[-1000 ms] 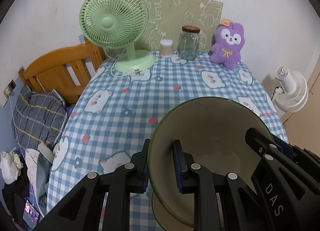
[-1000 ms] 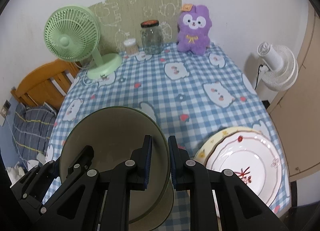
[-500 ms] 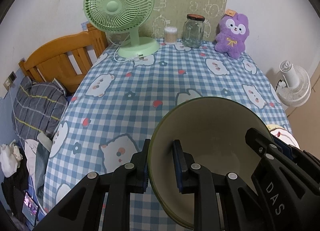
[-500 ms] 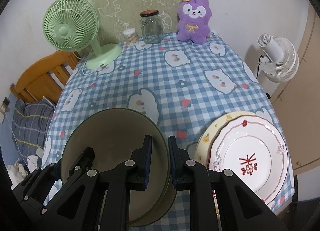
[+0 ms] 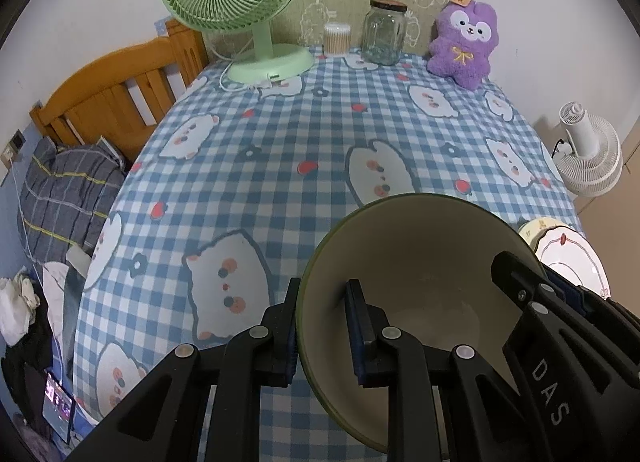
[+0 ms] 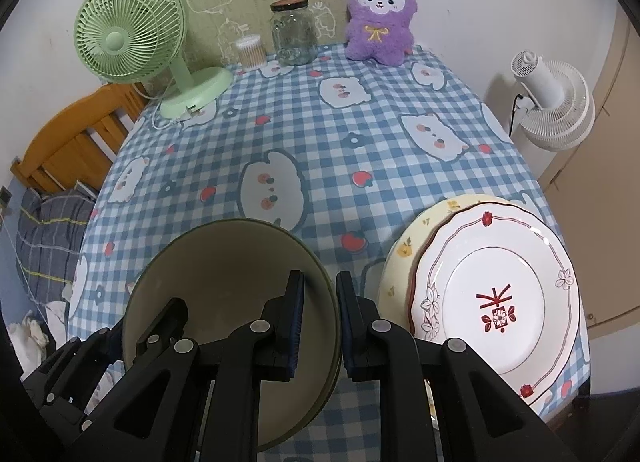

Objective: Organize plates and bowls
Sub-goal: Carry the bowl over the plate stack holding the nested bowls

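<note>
Table (image 6: 360, 134) under blue checked cloth bears green fan (image 6: 132, 34), cotton-swab tub (image 6: 250, 48), glass jar (image 6: 292, 32), purple plush (image 6: 378, 10), stacked plates (image 6: 492, 294).

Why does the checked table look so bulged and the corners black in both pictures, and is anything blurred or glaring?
Left wrist view: the fisheye lens bows the blue checked tablecloth and blackens the corners; the green-rimmed beige bowl is sharp and evenly lit. Right wrist view: same bulge, with mild sheen on the white red-patterned plate; no blur anywhere.
</note>
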A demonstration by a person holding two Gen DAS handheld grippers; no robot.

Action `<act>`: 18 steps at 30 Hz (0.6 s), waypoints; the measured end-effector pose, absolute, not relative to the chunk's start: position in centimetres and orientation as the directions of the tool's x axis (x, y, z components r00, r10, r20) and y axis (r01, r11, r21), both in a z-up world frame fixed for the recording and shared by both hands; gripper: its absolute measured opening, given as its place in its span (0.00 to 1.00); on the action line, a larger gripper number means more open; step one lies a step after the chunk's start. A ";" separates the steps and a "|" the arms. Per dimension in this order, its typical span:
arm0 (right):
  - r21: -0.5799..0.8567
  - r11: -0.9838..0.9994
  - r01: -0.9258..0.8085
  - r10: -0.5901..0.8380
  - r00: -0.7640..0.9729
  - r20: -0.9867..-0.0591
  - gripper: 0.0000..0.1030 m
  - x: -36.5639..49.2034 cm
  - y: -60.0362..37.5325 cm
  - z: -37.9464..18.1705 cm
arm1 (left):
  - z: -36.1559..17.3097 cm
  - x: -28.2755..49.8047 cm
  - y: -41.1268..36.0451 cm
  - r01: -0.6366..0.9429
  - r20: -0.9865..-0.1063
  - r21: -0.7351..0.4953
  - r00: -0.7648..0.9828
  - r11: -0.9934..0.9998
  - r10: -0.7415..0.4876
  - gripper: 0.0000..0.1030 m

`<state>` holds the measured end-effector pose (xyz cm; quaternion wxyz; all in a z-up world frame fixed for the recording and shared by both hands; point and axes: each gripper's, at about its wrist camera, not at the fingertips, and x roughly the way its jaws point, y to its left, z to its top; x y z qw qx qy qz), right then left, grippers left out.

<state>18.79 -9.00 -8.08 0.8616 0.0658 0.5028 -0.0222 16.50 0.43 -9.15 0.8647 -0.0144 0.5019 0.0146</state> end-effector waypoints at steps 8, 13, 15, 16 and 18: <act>0.066 0.994 0.091 0.014 0.484 -0.875 0.19 18.8 -8.9 -8.3 | -9.7 16.5 0.4 -0.033 -0.872 -0.011 0.490 0.999 0.006 0.18; 0.075 0.994 0.073 0.034 0.460 -0.887 0.32 19.2 -8.9 -8.4 | -9.8 16.4 0.4 -0.029 -0.875 -0.020 0.484 0.999 -0.003 0.24; 0.097 0.993 0.072 0.056 0.438 -0.897 0.50 19.3 -9.1 -8.8 | -9.6 16.6 0.4 -0.019 -0.884 -0.029 0.468 0.999 -0.017 0.31; 0.103 0.992 0.079 0.057 0.444 -0.894 0.57 19.3 -9.3 -8.8 | -9.7 16.5 0.3 -0.011 -0.883 -0.029 0.468 1.000 -0.020 0.35; 0.100 0.992 0.072 0.056 0.454 -0.889 0.63 19.3 -9.3 -8.7 | -9.4 16.5 0.0 0.004 -0.878 -0.004 0.479 1.000 -0.005 0.40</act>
